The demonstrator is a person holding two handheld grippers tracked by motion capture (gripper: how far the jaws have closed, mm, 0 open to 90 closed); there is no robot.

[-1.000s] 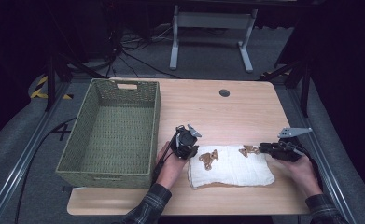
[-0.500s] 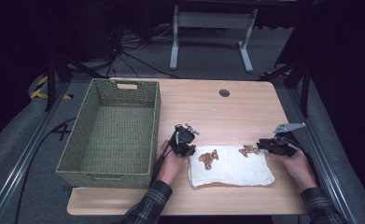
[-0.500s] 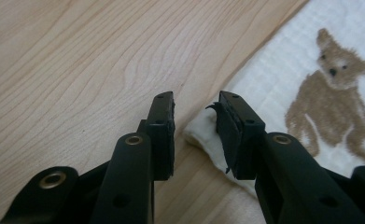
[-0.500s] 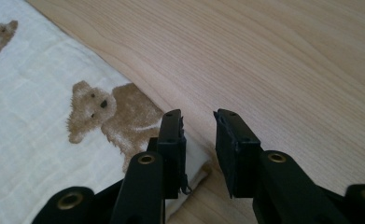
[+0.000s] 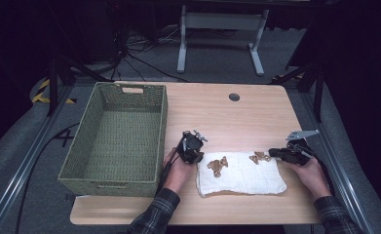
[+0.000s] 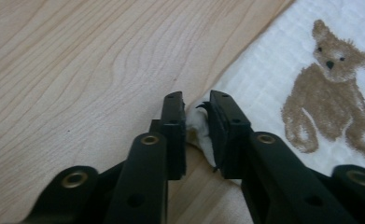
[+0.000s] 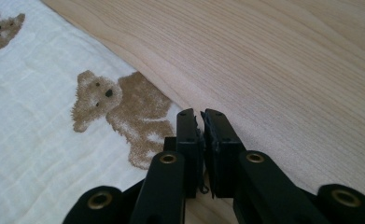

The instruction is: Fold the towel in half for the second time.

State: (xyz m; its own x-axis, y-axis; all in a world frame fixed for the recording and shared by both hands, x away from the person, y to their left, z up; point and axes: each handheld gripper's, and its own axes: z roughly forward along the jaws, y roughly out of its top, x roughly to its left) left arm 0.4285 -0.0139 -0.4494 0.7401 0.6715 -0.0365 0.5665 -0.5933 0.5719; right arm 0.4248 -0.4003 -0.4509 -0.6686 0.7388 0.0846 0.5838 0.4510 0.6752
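My left gripper (image 6: pixel 196 126) has just been closing and now pinches the far left corner of the cloth (image 5: pixel 241 174). My right gripper (image 7: pixel 201 140) has just been closing too; it sits nearly closed at the far right corner, with a thin fold of cloth seemingly caught. The cloth lies flat on the near part of the worktop (image 5: pixel 227 117), right of the basket (image 5: pixel 112 139). My worry is the right hold: so little fabric could slip out on lifting, leaving the cloth dangling from one corner.
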